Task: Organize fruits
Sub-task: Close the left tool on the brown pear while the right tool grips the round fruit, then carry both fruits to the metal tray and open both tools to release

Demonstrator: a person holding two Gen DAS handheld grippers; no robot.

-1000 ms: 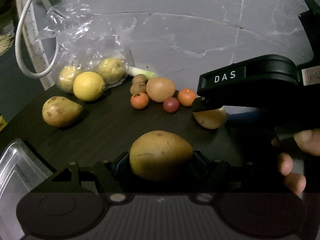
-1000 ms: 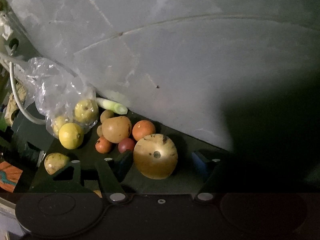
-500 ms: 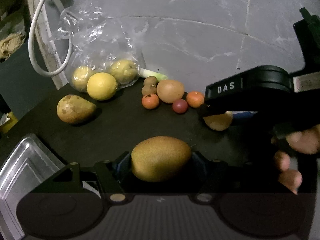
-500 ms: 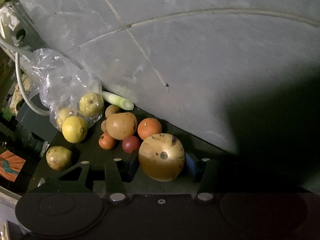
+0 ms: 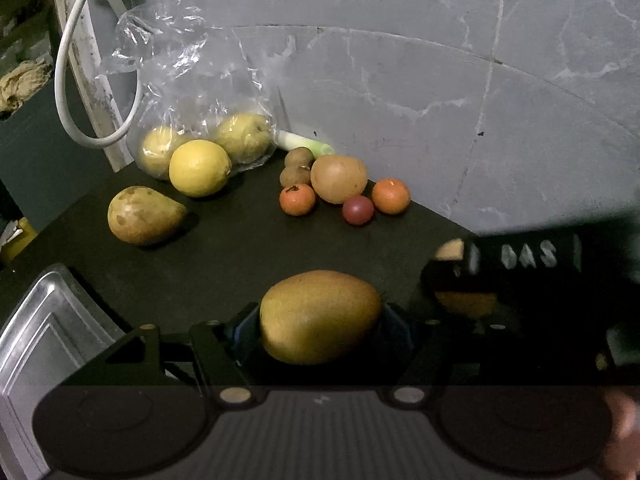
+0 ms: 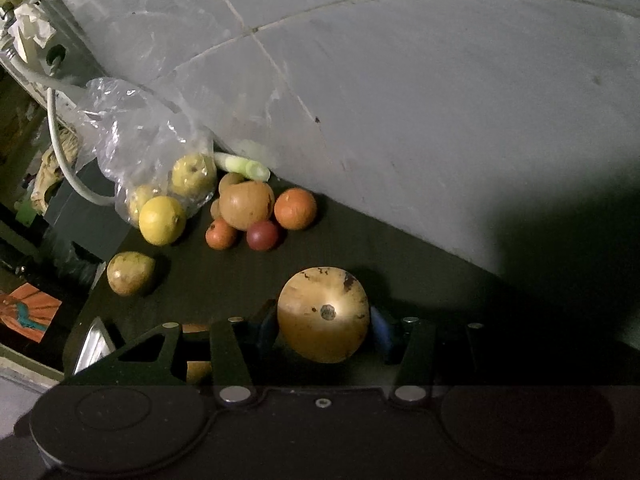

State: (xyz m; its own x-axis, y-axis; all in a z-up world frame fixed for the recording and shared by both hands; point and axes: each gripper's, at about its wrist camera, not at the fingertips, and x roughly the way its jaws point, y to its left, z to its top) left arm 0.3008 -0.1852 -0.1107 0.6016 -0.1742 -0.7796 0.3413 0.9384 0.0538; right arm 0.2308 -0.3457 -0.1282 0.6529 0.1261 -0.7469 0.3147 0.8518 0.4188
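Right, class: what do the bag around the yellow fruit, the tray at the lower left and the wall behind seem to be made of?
Bag: thin clear plastic film, crinkled and glinting, fruit visible through it.
Tray: probably metal, silvery with bright reflections and a stepped rim.
Wall: grey marble-like stone or tile, pale veins and joint lines, slight sheen.

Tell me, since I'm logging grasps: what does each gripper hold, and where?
The left gripper holds a brown oval pear across its sides. The right gripper holds a golden round pear by its sides, blossom end facing the camera.

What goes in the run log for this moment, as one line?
left gripper: shut on pear | right gripper: shut on apple | tray: no fruit seen
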